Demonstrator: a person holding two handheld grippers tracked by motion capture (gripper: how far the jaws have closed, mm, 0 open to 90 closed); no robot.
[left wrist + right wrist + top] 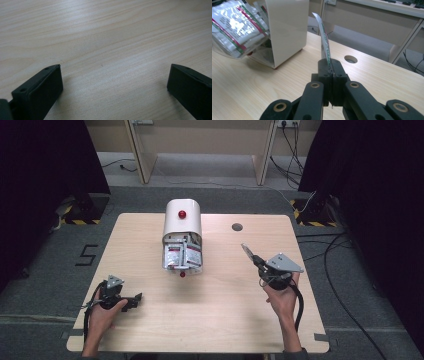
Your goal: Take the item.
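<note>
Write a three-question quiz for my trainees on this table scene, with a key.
1. True or false: the right gripper is shut on a thin foil sachet with a red and green stripe.
2. What lies between the left gripper's open jaws?
3. The white round-topped dispenser box with a red knob holds: A) sachets B) spoons C) cups.

Key: 1 true. 2 nothing, just the pale wooden table. 3 A.

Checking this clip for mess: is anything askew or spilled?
Nothing spilled. The white dispenser box has its clear flap hanging open with sachets bulging out. The right claw pinches one sachet edge-up.
</note>
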